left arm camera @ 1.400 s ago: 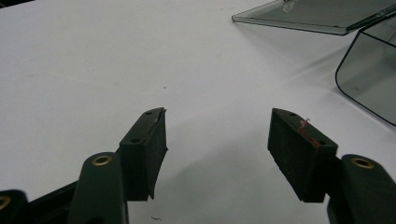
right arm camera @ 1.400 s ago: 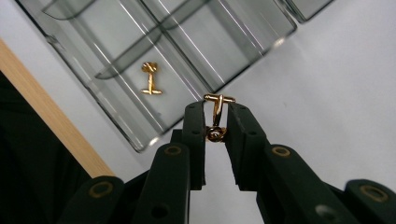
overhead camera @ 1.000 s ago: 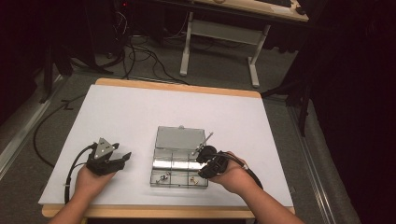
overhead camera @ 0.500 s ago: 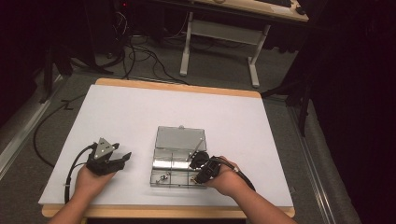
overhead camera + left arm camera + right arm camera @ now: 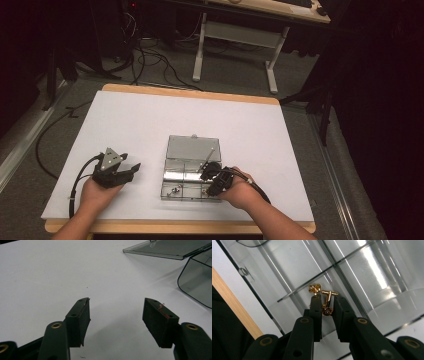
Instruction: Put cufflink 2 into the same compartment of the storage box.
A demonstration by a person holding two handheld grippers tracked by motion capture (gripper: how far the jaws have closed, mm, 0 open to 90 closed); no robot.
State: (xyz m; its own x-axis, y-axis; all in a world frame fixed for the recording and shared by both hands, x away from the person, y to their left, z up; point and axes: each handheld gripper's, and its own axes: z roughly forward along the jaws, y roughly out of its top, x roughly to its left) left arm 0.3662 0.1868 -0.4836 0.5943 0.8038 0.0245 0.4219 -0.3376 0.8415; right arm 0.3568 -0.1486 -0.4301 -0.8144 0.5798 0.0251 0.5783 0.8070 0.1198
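Observation:
A clear plastic compartment box (image 5: 172,176) lies open on the white table, its lid (image 5: 192,148) flat behind it. My right gripper (image 5: 206,181) reaches into the box's front right part. In the right gripper view its jaws (image 5: 327,302) are closed on a gold cufflink (image 5: 327,310), and a second gold cufflink (image 5: 315,288) lies just beyond the left jaw. My left gripper (image 5: 132,169) rests on the table left of the box, held by a hand. The left gripper view shows its jaws (image 5: 116,311) wide open with nothing between them.
Small metal pieces (image 5: 175,190) lie in the box's front left compartment. The box corner (image 5: 197,282) and lid (image 5: 170,247) lie ahead and right of the left gripper. The table's wooden front edge (image 5: 234,307) runs close to the box. White table (image 5: 150,115) stretches beyond.
My right gripper has shifted a little left and toward the table's near edge, deeper into the box's front right part. The left gripper has stayed put.

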